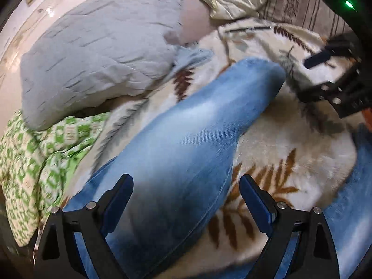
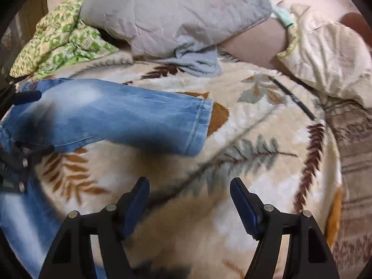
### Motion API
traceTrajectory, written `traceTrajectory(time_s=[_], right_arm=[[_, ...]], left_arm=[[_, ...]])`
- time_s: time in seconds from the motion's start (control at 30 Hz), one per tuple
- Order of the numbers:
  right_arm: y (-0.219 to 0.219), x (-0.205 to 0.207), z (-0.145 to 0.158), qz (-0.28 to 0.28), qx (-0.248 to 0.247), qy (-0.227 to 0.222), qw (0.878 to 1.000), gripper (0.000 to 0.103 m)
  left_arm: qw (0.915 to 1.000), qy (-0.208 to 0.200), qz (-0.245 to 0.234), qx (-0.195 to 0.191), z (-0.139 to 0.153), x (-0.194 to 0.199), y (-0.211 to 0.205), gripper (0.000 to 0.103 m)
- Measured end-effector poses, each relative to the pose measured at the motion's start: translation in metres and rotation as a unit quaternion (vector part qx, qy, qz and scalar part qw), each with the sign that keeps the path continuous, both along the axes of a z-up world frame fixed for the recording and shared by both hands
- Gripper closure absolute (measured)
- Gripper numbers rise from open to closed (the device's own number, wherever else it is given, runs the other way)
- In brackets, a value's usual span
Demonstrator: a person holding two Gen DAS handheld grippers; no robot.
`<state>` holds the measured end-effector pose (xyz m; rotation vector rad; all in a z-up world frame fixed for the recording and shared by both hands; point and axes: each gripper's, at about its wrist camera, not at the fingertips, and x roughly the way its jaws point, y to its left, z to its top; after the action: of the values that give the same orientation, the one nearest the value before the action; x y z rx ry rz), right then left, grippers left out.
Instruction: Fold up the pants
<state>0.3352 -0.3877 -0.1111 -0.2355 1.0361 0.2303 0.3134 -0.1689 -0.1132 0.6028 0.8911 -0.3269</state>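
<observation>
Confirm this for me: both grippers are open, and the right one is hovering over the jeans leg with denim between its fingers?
Not quite. The right gripper is open, but only the leaf-print blanket lies between its fingers; the jeans lie off to its left, as the right wrist view shows. The left gripper is open too.

We see the pants [image 2: 121,114]: faded blue denim jeans, paler at mid-leg; one leg lies flat, stretched across a leaf-patterned blanket [image 2: 244,162] on the bed; stitched hem open at the end; a second denim portion lies nearer us.
</observation>
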Motion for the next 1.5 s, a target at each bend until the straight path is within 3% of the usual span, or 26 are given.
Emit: traceTrajectory(time_s=[0.13,0.17,0.2,0.23,0.27,0.3,0.43,0.53,0.6,0.63,0.67,0.7,0.77,0.8,0.9,1.03,1.13,1.33,1.5], right_arm=[[0.009,0.031,-0.026,0.02,0.0,0.007,1.0,0.028],[0.012,0.036,-0.028,0.029,0.014,0.003,0.999,0.028],[0.013,0.038,-0.028,0.036,0.025,0.003,0.999,0.032],[0.016,0.041,-0.028,0.048,0.05,-0.001,0.998,0.04],[0.018,0.042,-0.026,0.056,0.064,0.001,0.996,0.066],[0.022,0.043,-0.023,0.065,0.074,0.005,0.995,0.077],[0.028,0.025,0.009,0.086,0.104,-0.004,0.991,0.084],[0.016,0.001,0.049,0.091,0.122,0.003,0.988,0.084],[0.003,-0.017,0.075,0.086,0.137,0.025,0.986,0.084],[-0.004,-0.021,0.078,0.077,0.146,0.051,0.985,0.083],[-0.011,-0.021,0.076,0.064,0.151,0.083,0.983,0.079],[-0.017,-0.022,0.068,0.044,0.135,0.106,0.984,0.059],[-0.024,-0.022,0.052,-0.005,0.068,0.122,0.99,0.015],[-0.03,-0.028,0.045,-0.03,0.037,0.116,0.992,0.015],[-0.041,-0.049,0.044,-0.035,0.082,0.118,0.989,0.015],[-0.048,-0.067,0.045,-0.043,0.078,0.113,0.99,0.015],[-0.064,-0.071,0.047,-0.068,0.121,0.109,0.984,0.015],[-0.094,-0.05,0.047,-0.132,0.249,0.109,0.953,0.015],[-0.09,-0.014,0.034,-0.143,0.285,0.133,0.939,0.015]], left_arm=[[0.9999,0.003,0.009,-0.008,-0.016,0.021,0.004,0.015],[0.9997,0.008,0.009,-0.019,-0.016,0.025,0.007,0.036],[0.9988,0.029,0.006,-0.04,-0.016,0.03,0.012,0.07],[0.9975,0.045,0.008,-0.054,-0.017,0.033,0.016,0.081],[0.9967,0.052,0.009,-0.062,-0.015,0.035,0.02,0.09],[0.9961,0.052,0.005,-0.072,-0.01,0.035,0.024,0.095],[0.9902,0.053,-0.019,-0.128,0.026,0.021,0.039,0.095],[0.9832,0.05,-0.049,-0.169,0.054,0.005,0.042,0.094],[0.9779,0.073,-0.064,-0.185,0.057,0.0,0.032,0.083],[0.976,0.099,-0.064,-0.183,0.049,0.001,0.023,0.071],[0.9747,0.128,-0.062,-0.173,0.039,0.003,0.014,0.028],[0.978,0.148,-0.054,-0.137,0.023,0.003,-0.001,0.006],[0.9893,0.106,-0.051,-0.087,0.014,-0.009,-0.017,0.006],[0.9902,0.093,-0.057,-0.086,0.016,-0.014,-0.021,0.006],[0.9899,0.094,-0.069,-0.082,0.025,-0.024,-0.024,0.006],[0.9924,0.066,-0.072,-0.075,0.045,-0.029,-0.016,0.006],[0.9931,0.059,-0.056,-0.084,0.056,-0.023,-0.002,0.006],[0.9945,0.038,-0.067,-0.071,0.063,0.004,0.013,0.006],[0.994,0.048,-0.093,-0.032,0.041,0.04,0.007,0.006]])
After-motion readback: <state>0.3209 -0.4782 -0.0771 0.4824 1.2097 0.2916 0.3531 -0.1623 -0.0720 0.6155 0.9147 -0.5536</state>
